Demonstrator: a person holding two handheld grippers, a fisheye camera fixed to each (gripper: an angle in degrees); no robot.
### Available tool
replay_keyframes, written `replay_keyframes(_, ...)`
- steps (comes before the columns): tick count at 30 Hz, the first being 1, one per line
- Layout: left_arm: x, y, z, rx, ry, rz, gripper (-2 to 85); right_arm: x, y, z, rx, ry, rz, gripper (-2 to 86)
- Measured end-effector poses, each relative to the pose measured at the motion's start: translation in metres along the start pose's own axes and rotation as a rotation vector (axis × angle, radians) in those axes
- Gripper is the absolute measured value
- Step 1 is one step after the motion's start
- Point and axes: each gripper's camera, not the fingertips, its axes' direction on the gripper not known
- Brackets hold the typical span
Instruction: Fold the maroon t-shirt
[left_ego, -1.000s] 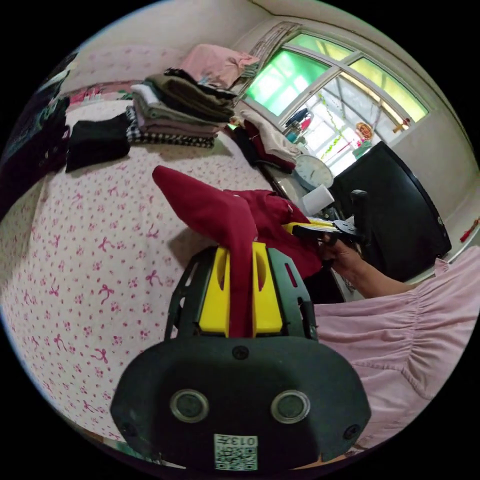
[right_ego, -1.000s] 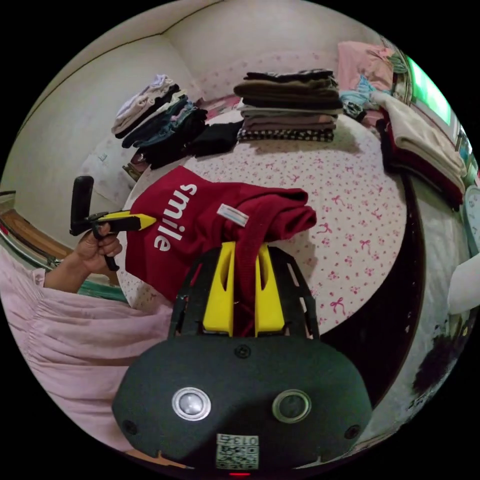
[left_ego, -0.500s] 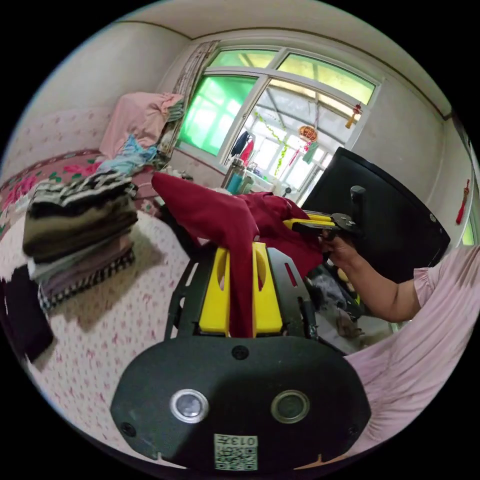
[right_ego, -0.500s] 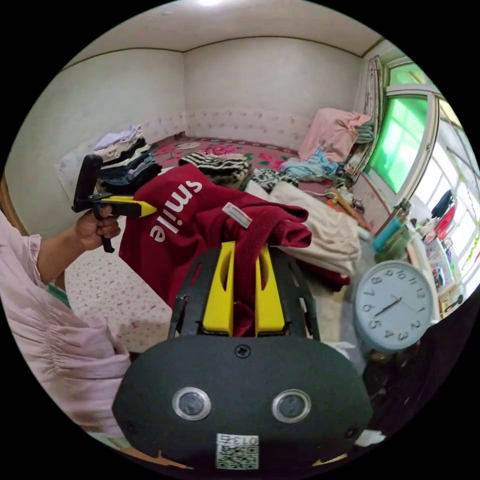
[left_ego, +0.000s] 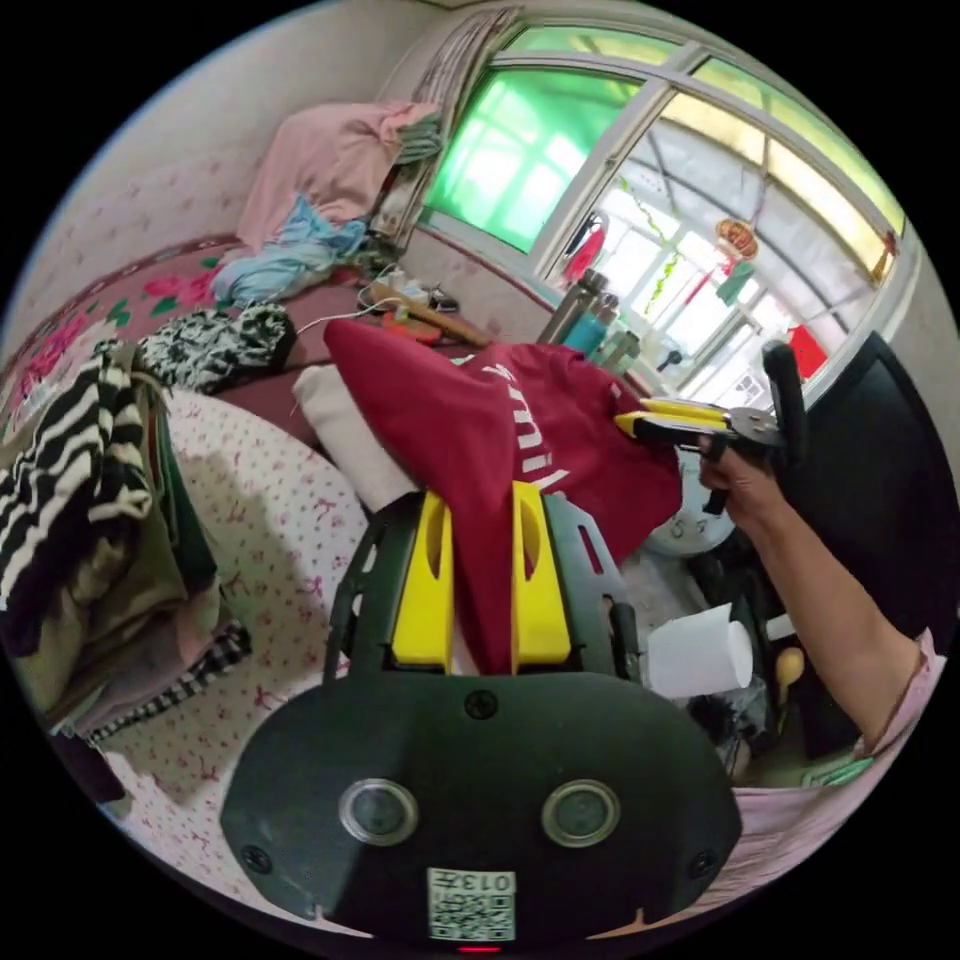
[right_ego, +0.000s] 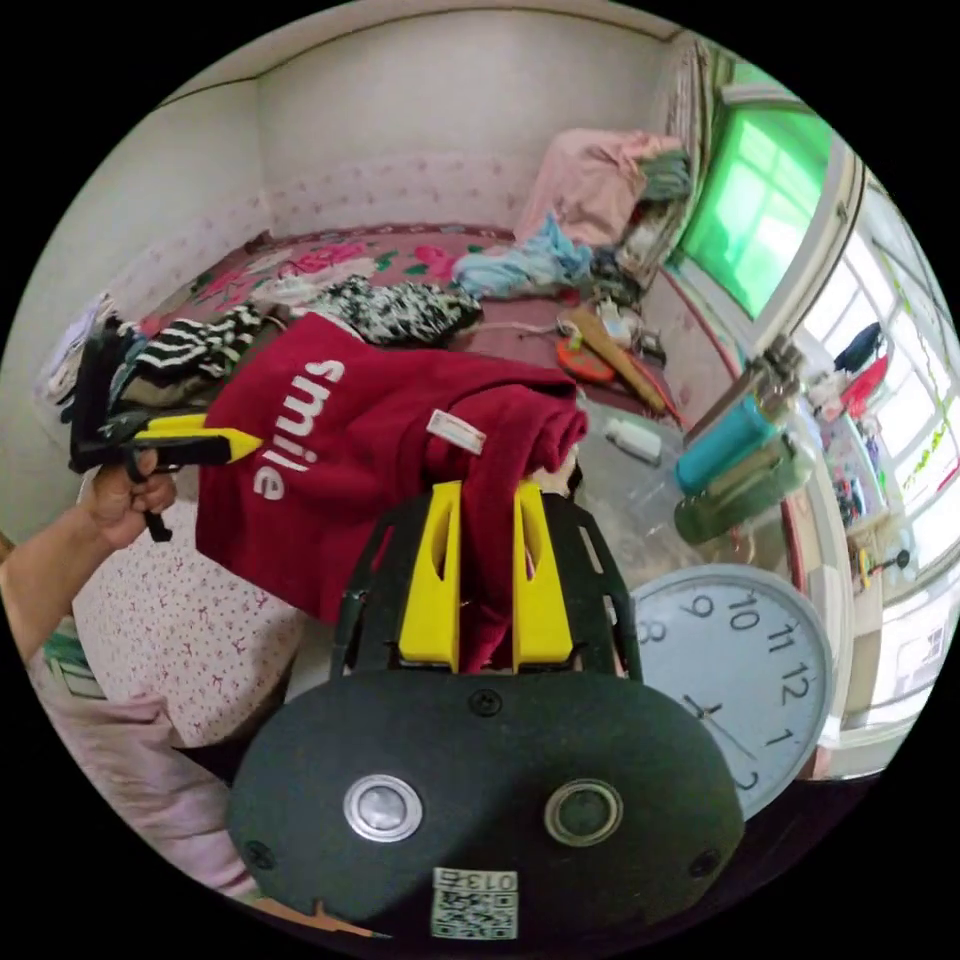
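Observation:
The maroon t-shirt with white lettering hangs folded in the air between my two grippers. In the left gripper view my left gripper is shut on one end of it, cloth pinched between the yellow jaws. Further right in that view the right gripper holds the other end, in a person's hand. In the right gripper view my right gripper is shut on the maroon t-shirt, near its white neck label. At the left of that view the left gripper grips the shirt's far edge.
A bed with a pink-patterned sheet lies below. A stack of folded clothes sits at its left. A folded cream cloth, a wall clock, bottles, a white roll and a dark screen crowd the window side.
Both hands have swung the held shirt from over the bed towards the window side, above the clock and bottles. Both grips stay shut on the shirt.

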Motion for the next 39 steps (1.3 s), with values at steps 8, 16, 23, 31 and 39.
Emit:
replay_keyframes(8,0.031,0.042,-0.044,0.230,-0.265,0.093,6.7,0.020,0.006,-0.013,0.144,0.012,-0.011,6.5)
replay_keyframes(16,0.101,0.020,0.067,-0.046,-0.529,0.374,0.8,-0.040,-0.022,0.069,-0.048,0.154,-0.173,0.3)
replay_keyframes(23,0.109,0.024,0.065,-0.028,-0.484,0.355,-0.2,-0.072,-0.042,0.094,-0.094,0.267,-0.243,0.0)
replay_keyframes(31,0.089,0.142,-0.019,0.066,-0.414,0.159,-0.3,-0.125,-0.045,-0.009,0.408,0.144,-0.286,-0.1)
replay_keyframes(39,0.024,0.269,-0.087,0.012,-0.464,-0.153,-0.2,-0.257,-0.043,0.028,0.324,-0.139,-0.397,0.2)
